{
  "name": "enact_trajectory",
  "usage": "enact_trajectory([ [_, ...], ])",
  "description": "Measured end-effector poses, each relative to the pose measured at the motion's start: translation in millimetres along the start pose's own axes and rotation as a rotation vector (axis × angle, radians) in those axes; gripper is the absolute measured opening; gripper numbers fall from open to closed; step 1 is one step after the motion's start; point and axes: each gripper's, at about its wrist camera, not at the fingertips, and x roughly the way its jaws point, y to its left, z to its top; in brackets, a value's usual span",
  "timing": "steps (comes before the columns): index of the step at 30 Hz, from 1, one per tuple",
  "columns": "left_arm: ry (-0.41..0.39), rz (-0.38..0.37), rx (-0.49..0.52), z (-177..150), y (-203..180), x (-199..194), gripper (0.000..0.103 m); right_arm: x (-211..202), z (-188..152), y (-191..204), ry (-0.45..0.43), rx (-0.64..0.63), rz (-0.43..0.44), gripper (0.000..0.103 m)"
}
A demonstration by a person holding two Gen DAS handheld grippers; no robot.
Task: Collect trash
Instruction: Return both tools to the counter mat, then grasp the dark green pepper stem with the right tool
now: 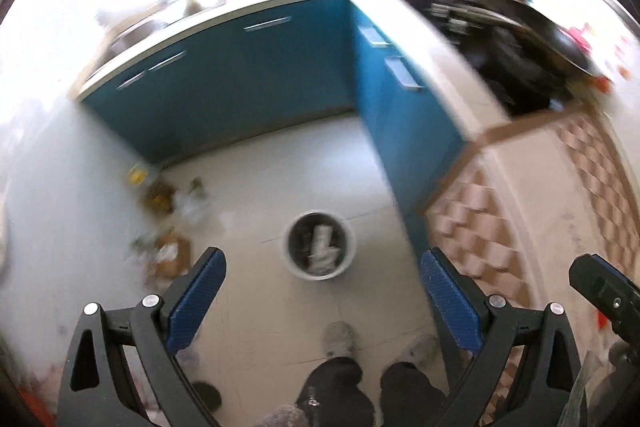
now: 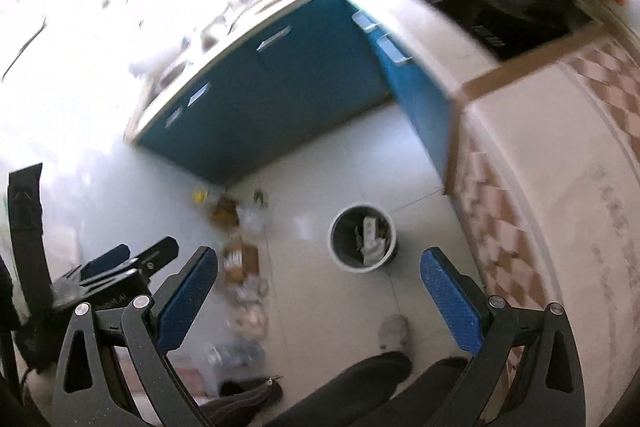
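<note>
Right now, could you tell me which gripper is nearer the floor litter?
Probably left. The left gripper hangs above the litter, just right of it; the right gripper is farther right.

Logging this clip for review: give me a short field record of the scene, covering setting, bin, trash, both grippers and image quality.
setting: kitchen floor beside blue cabinets
bin: round bin, upright on the floor, some pale trash already inside
loose trash: scattered litter along the floor left of the bin, apart from it
left gripper: open, empty, held high above the floor
right gripper: open, empty
person: legs and slippers at the bottom edge
image quality: motion-blurred, items hard to identify
</note>
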Motion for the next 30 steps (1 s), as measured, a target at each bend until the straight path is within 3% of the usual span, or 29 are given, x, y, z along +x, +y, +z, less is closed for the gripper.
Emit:
enact_trajectory([
  [6, 0.066, -0.189, 0.28, 4.9, -156.1, -8.1, 0.1, -89.9, -15.3, -103.4, -0.163, 0.207, -0.097, 0.102],
  [11, 0.184, -0.31, 0.465, -28.4, -300.8, -3.8, 0.1, -171.3, -73.0, -236.5, -0.292, 0.537, -0.223, 0.102],
  [15, 0.32, -0.371, 0.529, -60.9, -390.6, 13.5, 0.1, -230.0, -136.0, -343.4, -0.396, 0.805, -0.348, 0.101],
  [19, 0.464, -0.357, 0.58, -101.6, -462.2, 48.7, 0.099, -262.3, -181.4, -426.6, -0.458, 0.965, -0.408, 0.087],
  [21, 0.511, -0.335, 0.576, -114.2, -481.6, 65.1, 0.099, -272.7, -200.5, -462.8, -0.481, 1.025, -0.445, 0.077],
  [24, 0.481, -0.269, 0.6, -124.4, -497.0, 76.5, 0.099, -279.8, -220.1, -515.7, -0.496, 1.09, -0.487, 0.062],
  [27, 0.421, -0.204, 0.646, -129.1, -505.5, 81.8, 0.099, -279.1, -229.4, -555.4, -0.495, 1.119, -0.492, 0.056],
  [30, 0.426, -0.185, 0.637, -128.6, -505.1, 88.2, 0.099, -266.1, -225.8, -581.5, -0.482, 1.138, -0.482, 0.05],
])
